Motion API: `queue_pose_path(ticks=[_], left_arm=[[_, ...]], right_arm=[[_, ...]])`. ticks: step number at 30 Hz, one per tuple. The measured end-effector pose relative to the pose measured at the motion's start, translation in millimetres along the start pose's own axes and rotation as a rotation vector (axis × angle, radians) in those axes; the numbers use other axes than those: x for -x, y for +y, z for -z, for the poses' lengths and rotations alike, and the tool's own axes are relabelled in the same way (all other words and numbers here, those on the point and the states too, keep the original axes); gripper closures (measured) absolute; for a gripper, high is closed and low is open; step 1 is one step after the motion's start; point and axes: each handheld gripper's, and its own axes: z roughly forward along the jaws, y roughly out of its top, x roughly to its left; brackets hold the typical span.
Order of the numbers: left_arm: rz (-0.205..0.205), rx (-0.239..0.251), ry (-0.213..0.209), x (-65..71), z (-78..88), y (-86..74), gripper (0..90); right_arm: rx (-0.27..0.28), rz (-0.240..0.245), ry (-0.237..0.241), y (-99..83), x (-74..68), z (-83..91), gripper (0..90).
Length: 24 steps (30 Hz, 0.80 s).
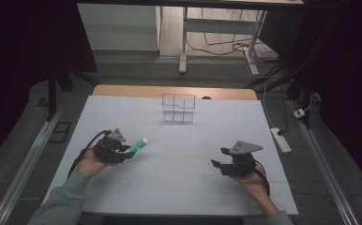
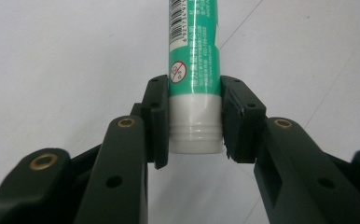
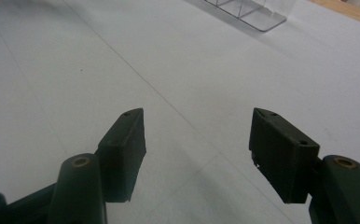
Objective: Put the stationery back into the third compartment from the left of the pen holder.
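A green and white tube [image 1: 139,145] with a white cap end sticks out to the right of my left gripper [image 1: 128,152], which is shut on it at the table's left. In the left gripper view both pads clamp the tube [image 2: 194,70] near its white end, and the gripper [image 2: 195,122] holds it above the white table. At the right of the table my right gripper [image 1: 219,157] stands open, pointing left. Its own view shows the jaws wide apart around my right gripper's gap [image 3: 197,135], with bare table between them.
A clear divided box [image 1: 178,107] stands at the back middle of the white table [image 1: 179,178]; its corner [image 3: 255,14] appears far off in the right gripper view. A wooden edge [image 1: 169,91] runs behind. A power strip [image 1: 281,139] lies off the right side.
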Motion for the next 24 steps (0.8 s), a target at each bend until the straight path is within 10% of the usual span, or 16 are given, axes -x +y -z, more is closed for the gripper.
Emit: queue_pose_path(ticks=[24], left_arm=[[-0.106, -0.009, -0.082, 20.4, -26.5, 37.8, 64.8]], right_arm=[[-0.003, 0.02, 0.029, 6.0, -9.5, -5.5, 34.7]])
